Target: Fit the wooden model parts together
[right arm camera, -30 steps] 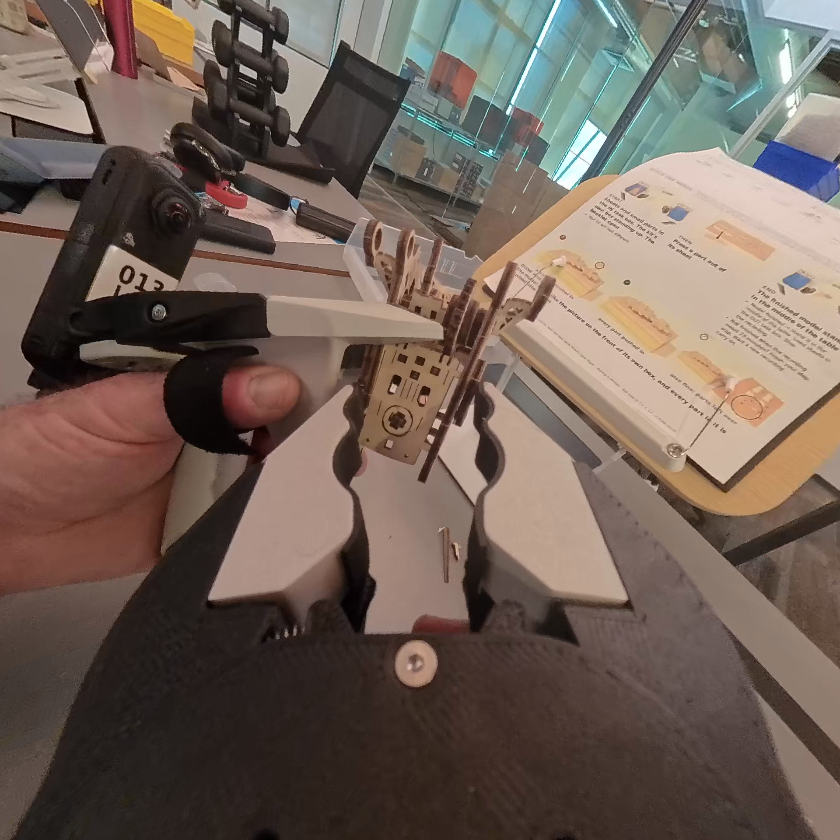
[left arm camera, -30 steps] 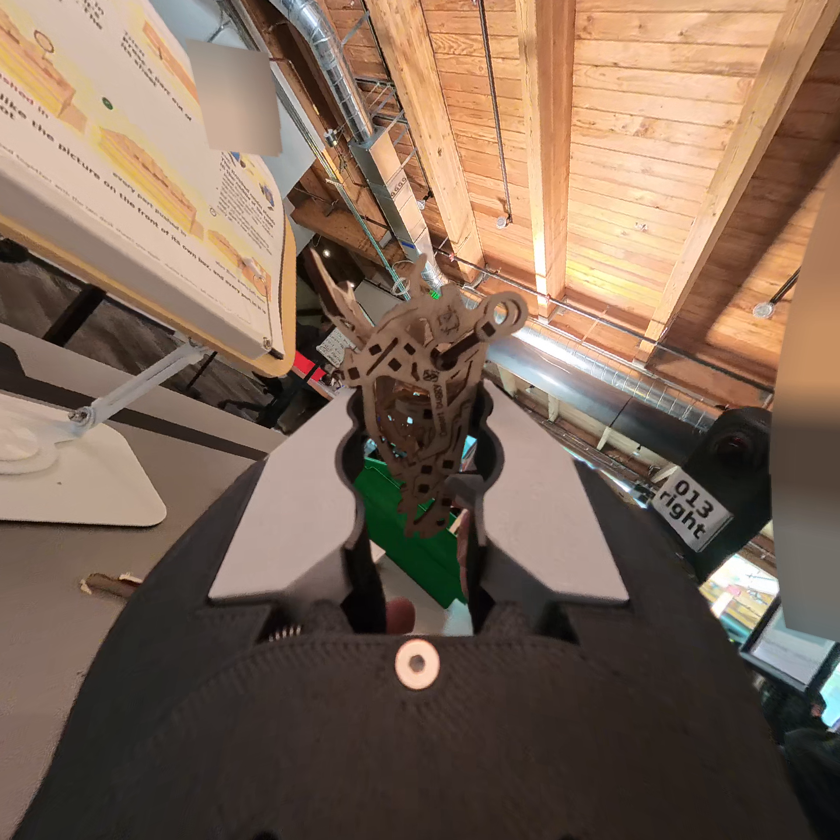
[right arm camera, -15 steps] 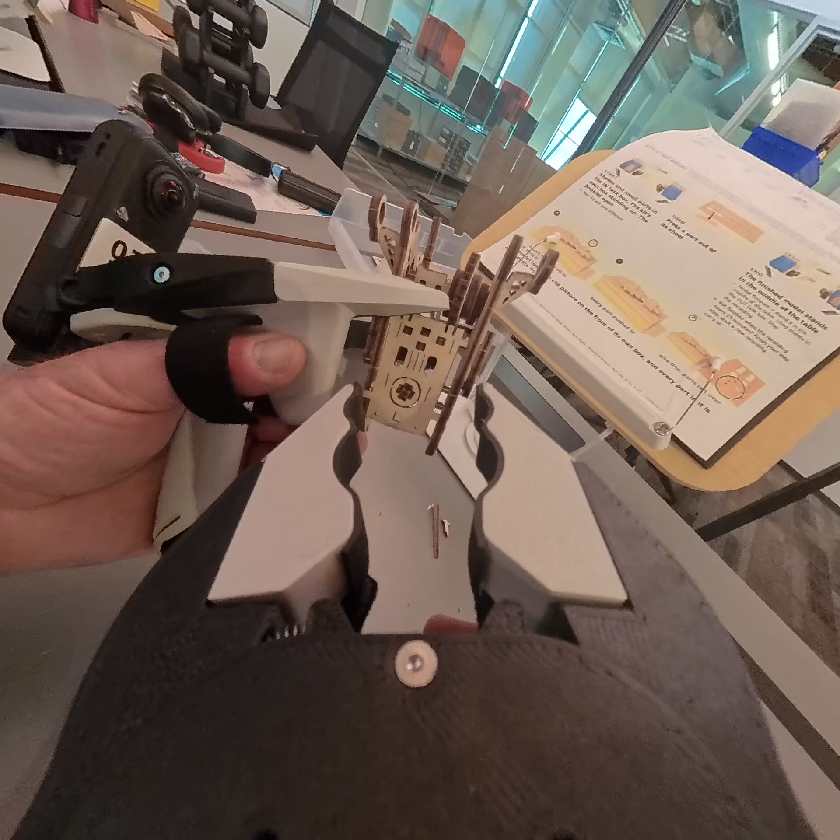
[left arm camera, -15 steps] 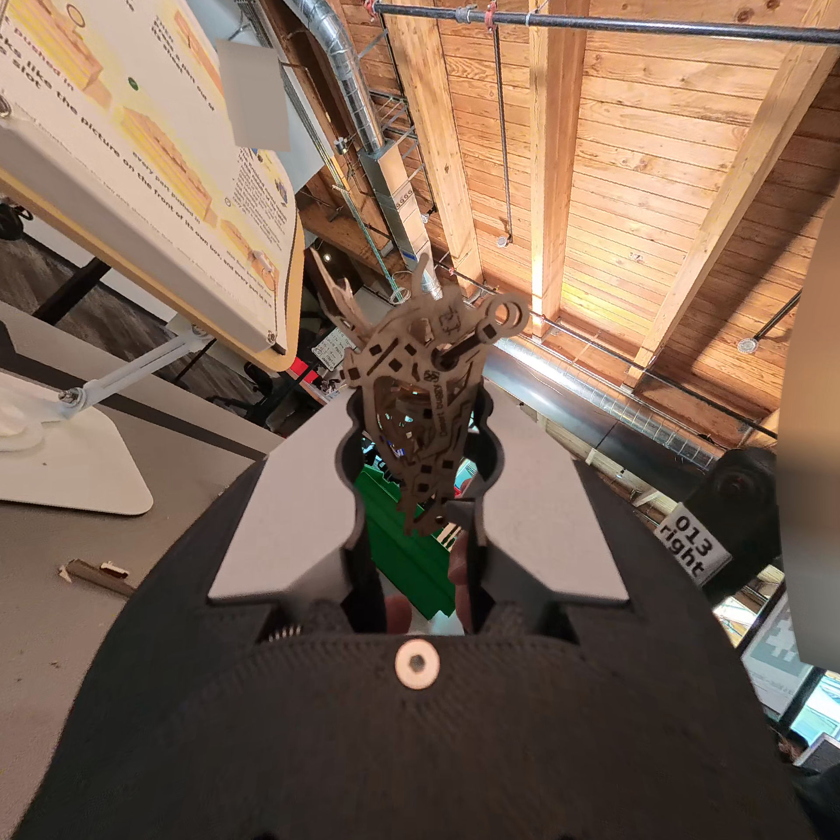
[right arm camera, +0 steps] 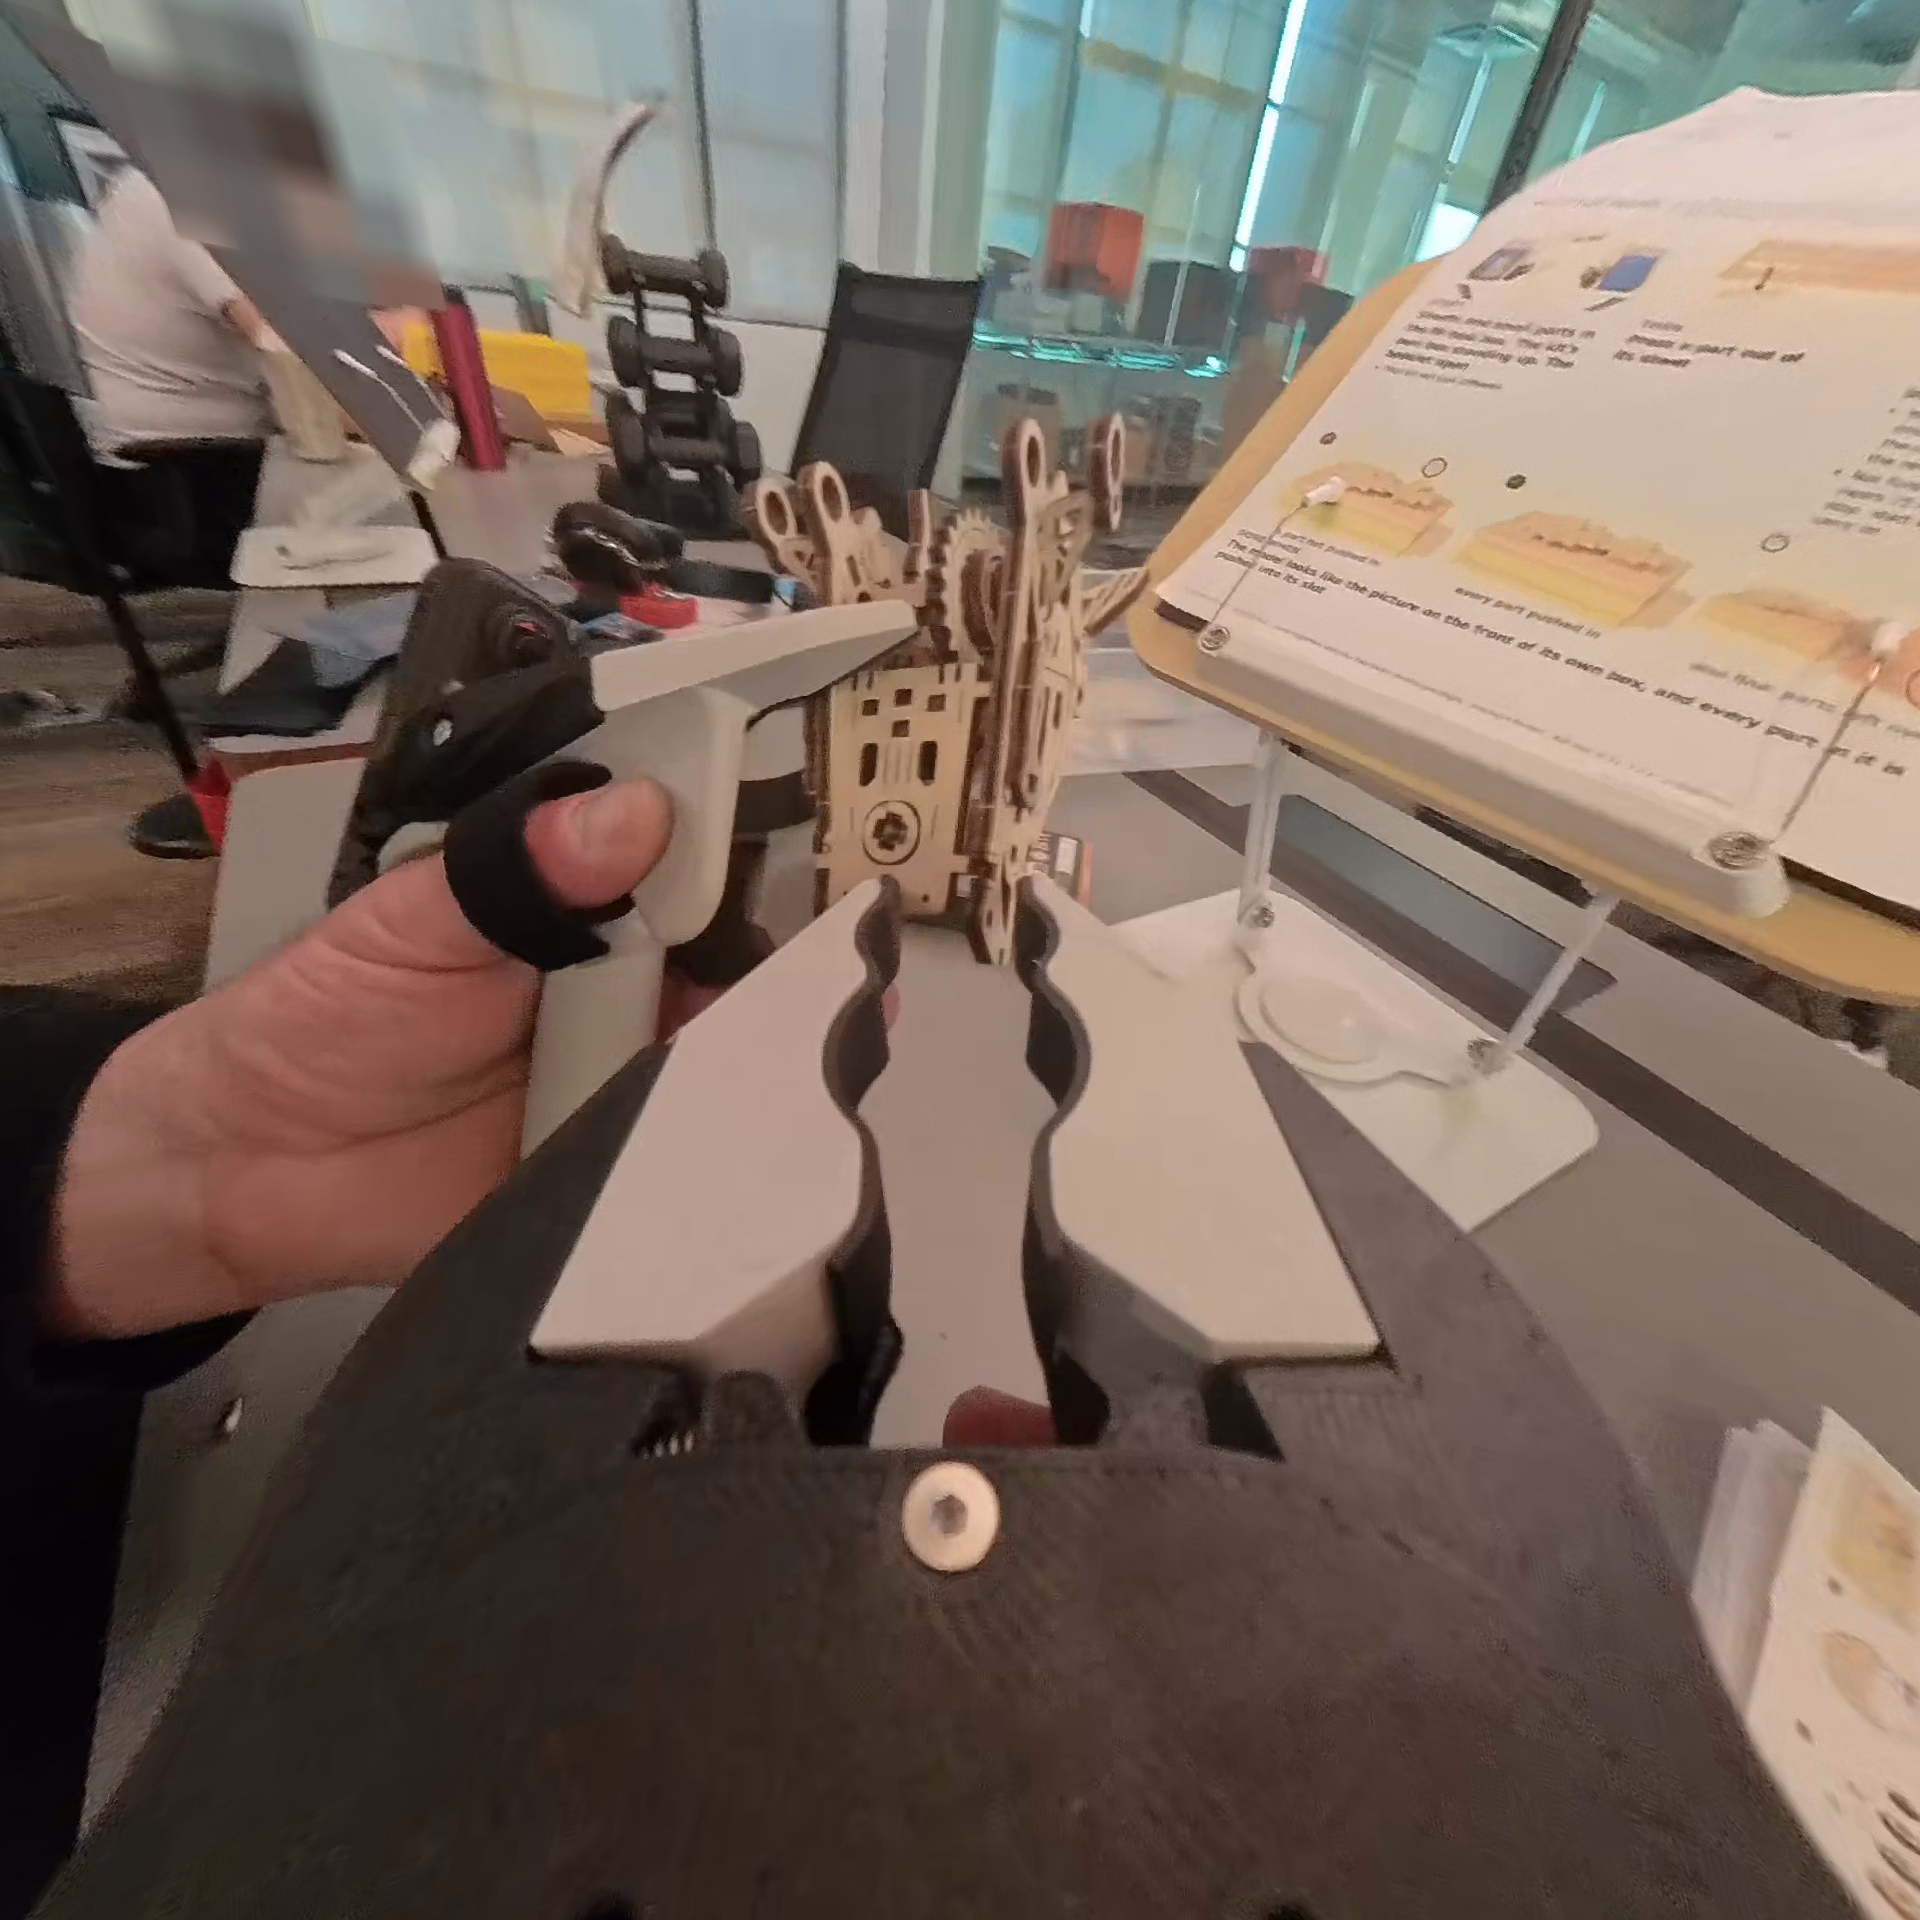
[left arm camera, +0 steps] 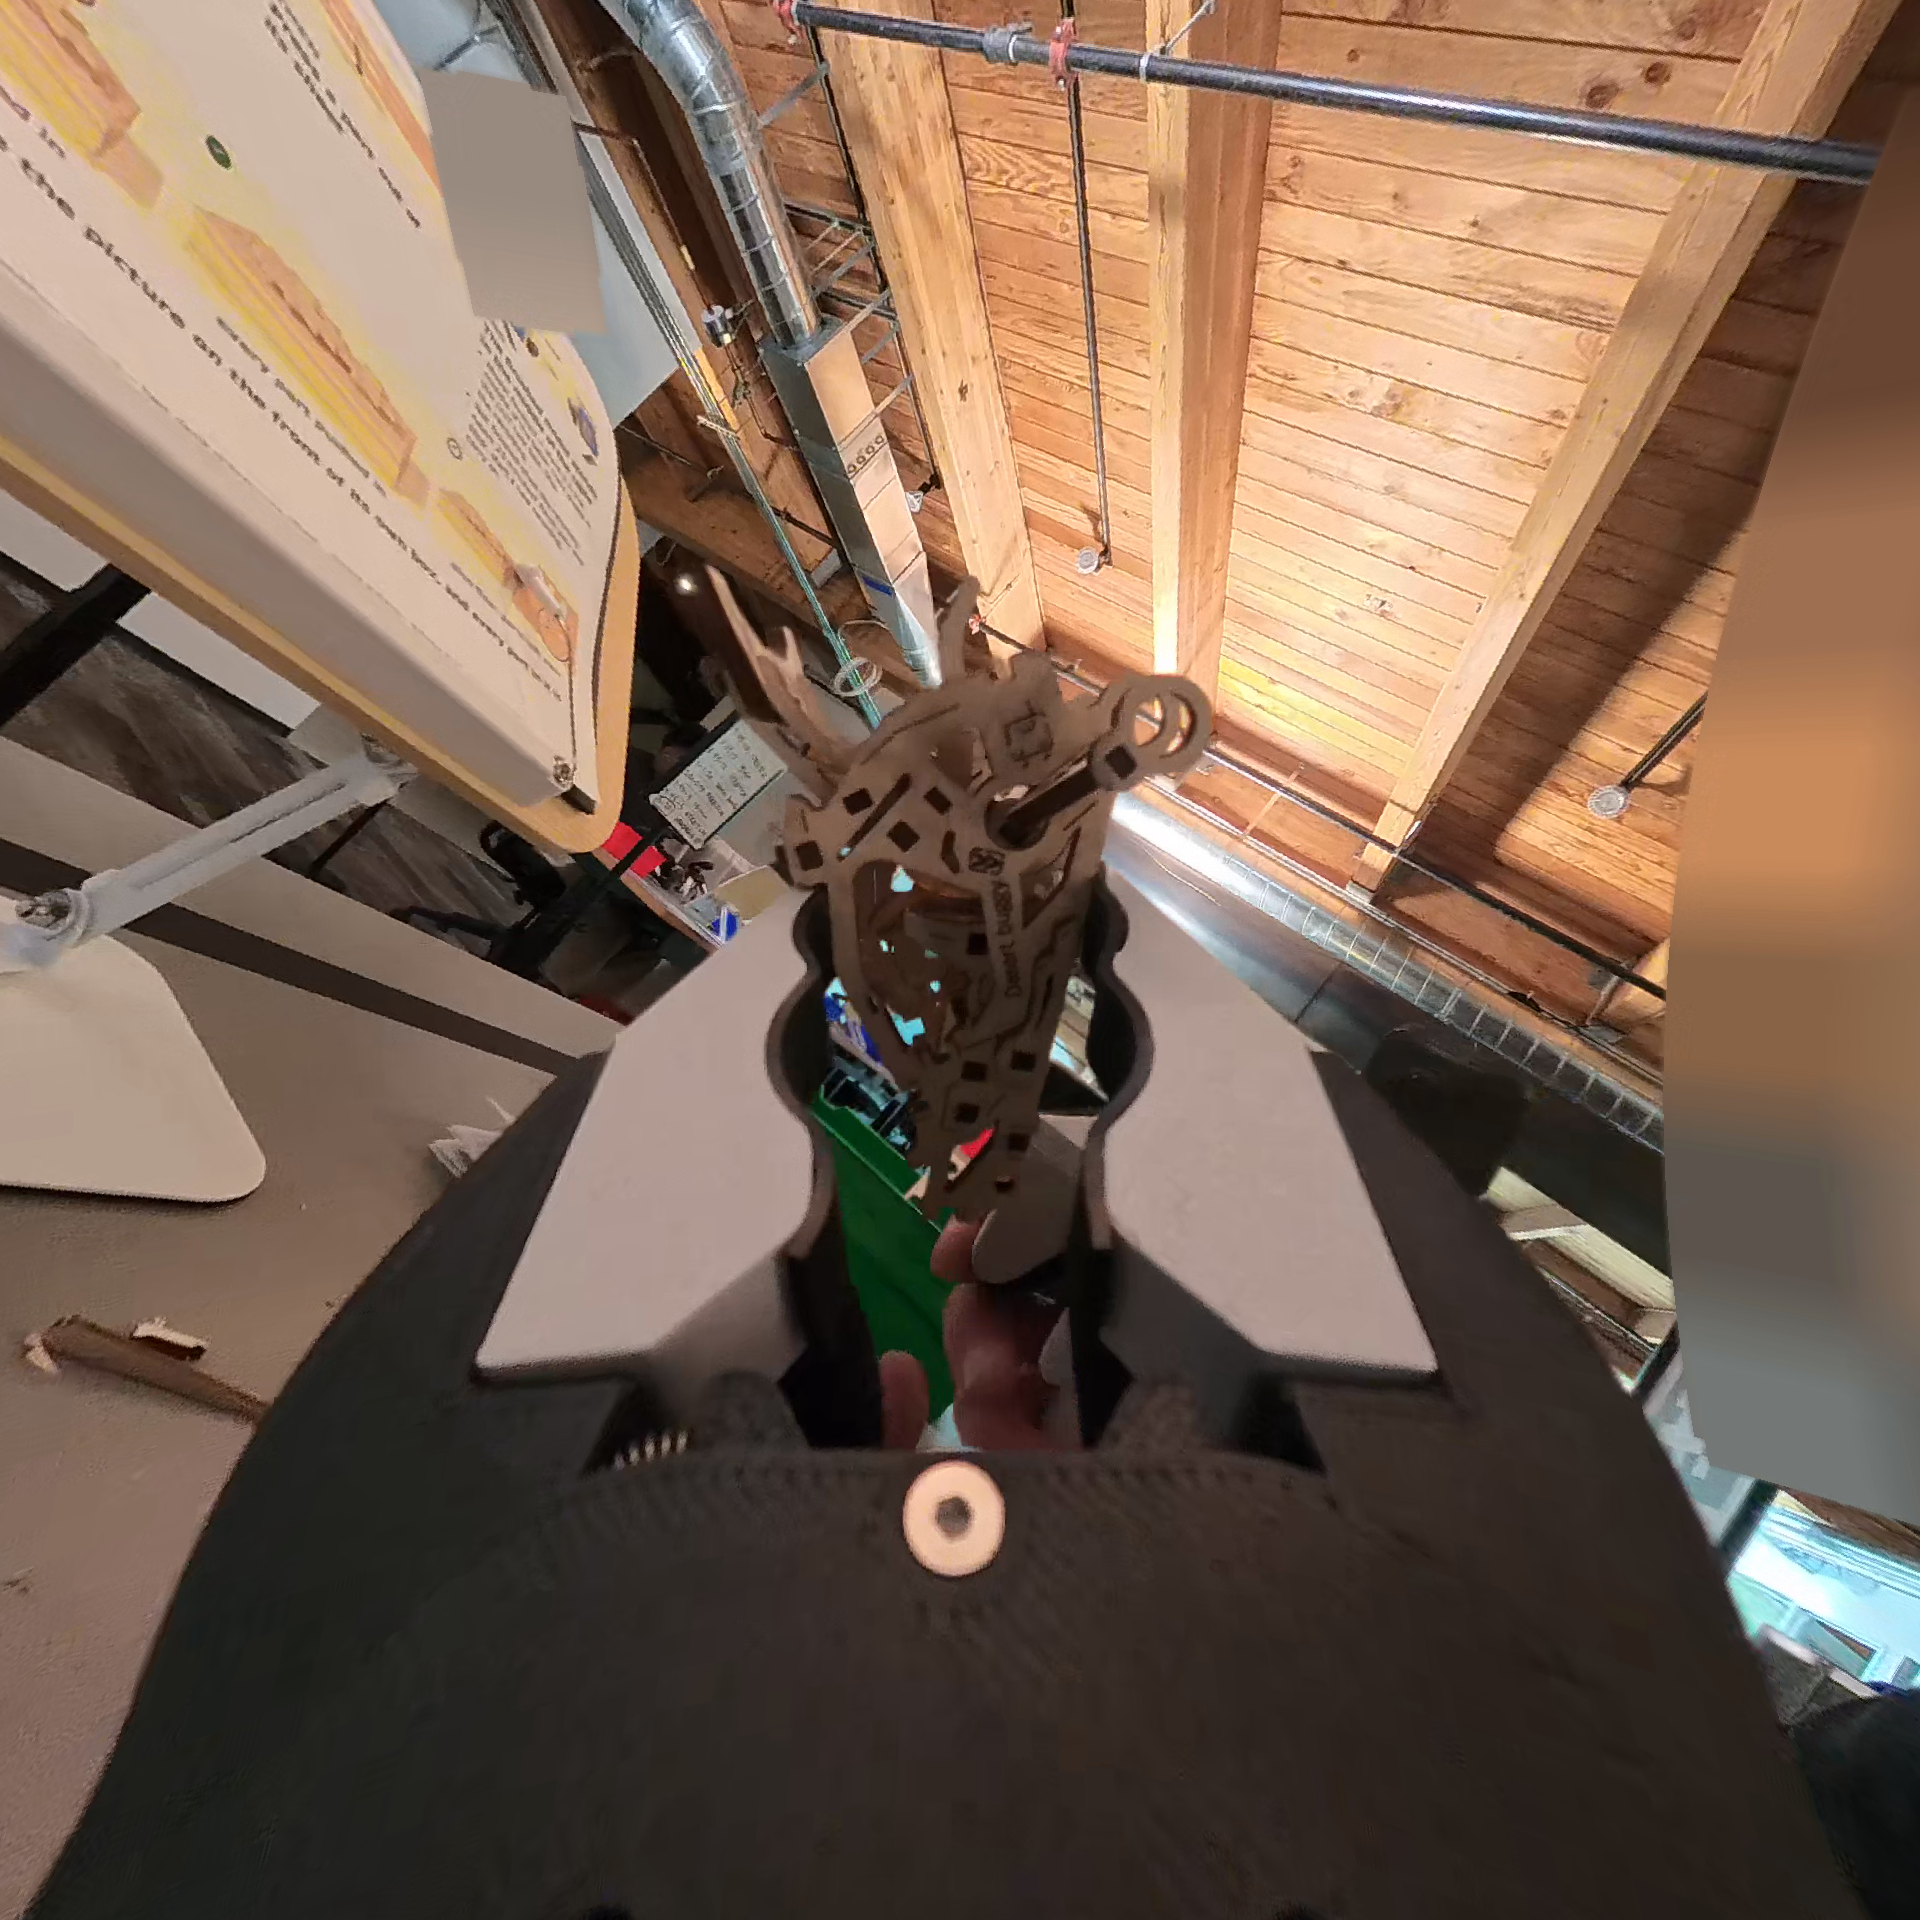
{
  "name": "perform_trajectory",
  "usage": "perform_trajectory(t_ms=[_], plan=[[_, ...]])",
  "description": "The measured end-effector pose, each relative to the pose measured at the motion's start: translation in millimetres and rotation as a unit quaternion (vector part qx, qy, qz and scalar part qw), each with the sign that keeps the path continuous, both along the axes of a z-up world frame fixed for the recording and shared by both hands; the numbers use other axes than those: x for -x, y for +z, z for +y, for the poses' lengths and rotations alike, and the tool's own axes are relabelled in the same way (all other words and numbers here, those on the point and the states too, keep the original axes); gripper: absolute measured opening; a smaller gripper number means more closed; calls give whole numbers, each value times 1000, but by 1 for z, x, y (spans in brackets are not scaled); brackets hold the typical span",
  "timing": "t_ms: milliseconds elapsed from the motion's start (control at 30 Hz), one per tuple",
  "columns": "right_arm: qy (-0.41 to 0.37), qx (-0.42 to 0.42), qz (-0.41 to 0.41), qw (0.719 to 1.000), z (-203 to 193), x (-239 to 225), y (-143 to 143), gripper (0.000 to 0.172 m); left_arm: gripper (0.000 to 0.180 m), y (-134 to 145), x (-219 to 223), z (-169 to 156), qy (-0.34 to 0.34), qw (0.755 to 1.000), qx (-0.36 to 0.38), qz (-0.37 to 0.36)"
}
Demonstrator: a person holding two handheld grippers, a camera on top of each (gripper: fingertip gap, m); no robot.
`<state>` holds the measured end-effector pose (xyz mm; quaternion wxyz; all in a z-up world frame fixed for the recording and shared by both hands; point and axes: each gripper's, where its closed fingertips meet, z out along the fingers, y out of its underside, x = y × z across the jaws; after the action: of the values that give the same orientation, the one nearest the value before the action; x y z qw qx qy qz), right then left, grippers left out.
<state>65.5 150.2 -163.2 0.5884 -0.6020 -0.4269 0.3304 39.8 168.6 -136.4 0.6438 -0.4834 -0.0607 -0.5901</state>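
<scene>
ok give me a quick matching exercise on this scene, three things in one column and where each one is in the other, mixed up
Things:
1. wooden model
2. instruction sheet
3. dumbbell rack

Places:
A. far back on the table, beside a black chair
B. clamped in the left hand-held gripper
C. propped on a tilted stand at the right

Pairs: 1-B, 2-C, 3-A

You work over a grey table [right arm camera: 1714, 1236] with a dark stripe. Right of your right gripper, the white foot of a book stand [right arm camera: 1455, 1101] rests on it; left of your left gripper lie wood scraps [left arm camera: 135, 1361].
</scene>
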Motion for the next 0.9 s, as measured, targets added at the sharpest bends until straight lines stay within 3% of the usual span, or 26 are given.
perform_trajectory(t_ms=[167,267,333,467,700,900], plan=[[-4,-38,-9,999,-3,1,-2,17,44,-2,-3,1,-6,1000,1,-2],[-20,-64,-34,997,-3,4,-4,31,44,-2,-2,2,-12,1000,8,-19],[-30,-83,-62,994,-4,7,-10,57,44,-2,-2,2,-12,999,13,-32],[-43,-120,-100,987,-8,10,-16,65,44,-2,-1,5,-10,998,20,-55],[-139,-207,-155,956,11,2,-10,45,44,2,-12,8,-26,995,27,-91],[-148,-215,-165,951,14,-2,-9,42,44,3,-15,10,-21,994,24,-100]])
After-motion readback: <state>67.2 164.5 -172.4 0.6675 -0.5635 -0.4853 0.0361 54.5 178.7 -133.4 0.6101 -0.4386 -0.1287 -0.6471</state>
